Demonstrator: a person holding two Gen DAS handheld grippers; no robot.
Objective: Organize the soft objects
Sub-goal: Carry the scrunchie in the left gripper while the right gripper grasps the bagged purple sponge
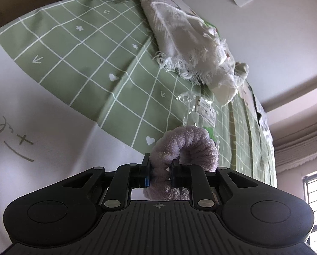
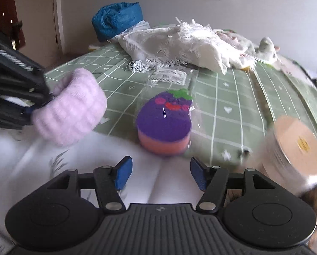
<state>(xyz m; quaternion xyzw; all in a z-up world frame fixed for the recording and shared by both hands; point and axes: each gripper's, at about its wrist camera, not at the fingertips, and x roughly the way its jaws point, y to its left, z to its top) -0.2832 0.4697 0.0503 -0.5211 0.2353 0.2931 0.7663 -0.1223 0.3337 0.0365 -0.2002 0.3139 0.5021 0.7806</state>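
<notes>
Green checked cloth (image 2: 232, 97): covers the far part of the worktop, with a white sheet (image 2: 77, 170) over the near part; serves as the sorting surface.

White fringed cloth (image 2: 179, 44): bunched in a loose heap at the far edge of the green cloth, apparently not yet sorted.

Blue bag (image 2: 118, 21): crumpled, behind the white heap near the wall.

Roll of tan tape (image 2: 294, 148): lying at the right edge, blurred; well apart from the soft items.

Purple fluffy band (image 1: 186, 146): a soft ring, held off the surface in the left gripper (image 1: 160, 175), whose jaws pinch one side of the loop, squeezing the pile flat. Likely being carried to a spot of its own.

Eggplant-shaped sponge (image 2: 164, 123): purple top, pink base, in a clear wrapper, resting where green cloth meets white sheet, directly ahead of the right gripper (image 2: 160, 175). Its jaws stand spread and empty, short of the sponge; probably lined up to take it next.

Small clear packet (image 2: 169, 75): flat, between sponge and white heap.
</notes>
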